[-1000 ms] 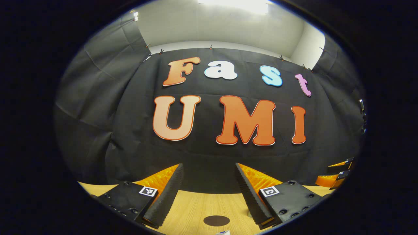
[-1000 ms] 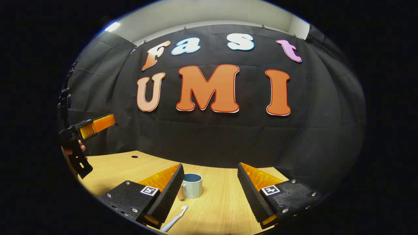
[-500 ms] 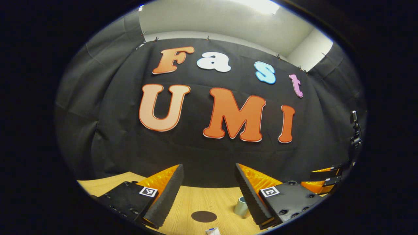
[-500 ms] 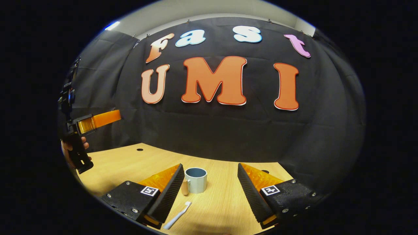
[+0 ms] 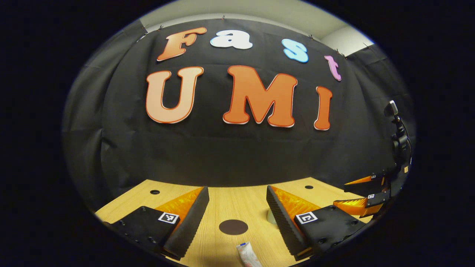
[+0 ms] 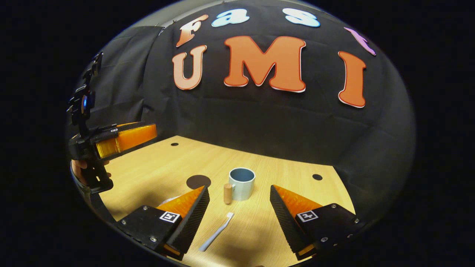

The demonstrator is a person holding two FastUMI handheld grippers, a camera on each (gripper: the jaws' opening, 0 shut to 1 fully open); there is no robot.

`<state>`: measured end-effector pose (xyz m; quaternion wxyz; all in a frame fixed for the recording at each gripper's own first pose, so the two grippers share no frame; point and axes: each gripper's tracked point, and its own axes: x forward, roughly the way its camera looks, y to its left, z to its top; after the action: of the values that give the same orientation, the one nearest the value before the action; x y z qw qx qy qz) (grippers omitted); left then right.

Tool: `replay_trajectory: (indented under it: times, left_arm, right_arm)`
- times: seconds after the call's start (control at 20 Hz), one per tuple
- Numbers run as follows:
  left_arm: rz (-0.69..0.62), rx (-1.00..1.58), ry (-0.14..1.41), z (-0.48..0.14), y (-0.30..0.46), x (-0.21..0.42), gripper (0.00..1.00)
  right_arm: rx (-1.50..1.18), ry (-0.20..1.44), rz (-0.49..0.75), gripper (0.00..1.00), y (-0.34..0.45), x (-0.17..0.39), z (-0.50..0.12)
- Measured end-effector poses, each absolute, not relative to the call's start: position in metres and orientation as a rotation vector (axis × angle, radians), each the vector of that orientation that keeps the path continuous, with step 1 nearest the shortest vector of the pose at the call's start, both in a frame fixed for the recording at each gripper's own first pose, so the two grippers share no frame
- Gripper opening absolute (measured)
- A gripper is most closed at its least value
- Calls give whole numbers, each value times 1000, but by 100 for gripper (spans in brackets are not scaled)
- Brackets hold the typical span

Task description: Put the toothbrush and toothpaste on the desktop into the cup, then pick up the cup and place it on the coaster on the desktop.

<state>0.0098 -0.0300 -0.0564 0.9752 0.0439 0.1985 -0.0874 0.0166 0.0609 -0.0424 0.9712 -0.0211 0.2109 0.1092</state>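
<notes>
- Pale wood-grain desktop (image 6: 259, 230) fronts a wall of wrinkled black cloth; I see small round dark holes in the board near its far edge.
- Through the right gripper view, the toothbrush (image 6: 216, 232) lies flat between my fingers, slim and pale with its bristle head pointing away toward the cup.
- Just beyond it stands the cup (image 6: 242, 183), a smooth light cylinder with a blue-grey inside and a stubby wooden peg handle on its left.
- Left of the cup, slightly apart, sits the coaster (image 6: 198, 181), a thin, flat, dark round disc.
- In the left gripper view, the toothpaste (image 5: 248, 255) lies near me just this side of the coaster: a soft white tube with reddish print and a blue end, its lettering too small for me to read.
- My right gripper (image 6: 239, 215) stands wide and empty; its ribbed fingers carry small square black-and-white marker tags.
- My left gripper (image 5: 237, 215) is likewise spread wide, gripping nothing, above the coaster and tube.
- A hand (image 6: 82, 170) holds the left gripper's grip at the far left of the right gripper view.
</notes>
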Motion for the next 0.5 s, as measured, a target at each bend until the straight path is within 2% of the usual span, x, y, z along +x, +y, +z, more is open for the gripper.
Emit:
replay_trajectory:
  times: [0.35,0.5]
  left_arm:
    - [-213,48,709,-125,-36,-14,98]
    - [-221,19,845,-149,-37,-28,99]
  right_arm:
    - [41,758,284,99,77,8,-106]
    - [37,858,299,98,77,6,-103]
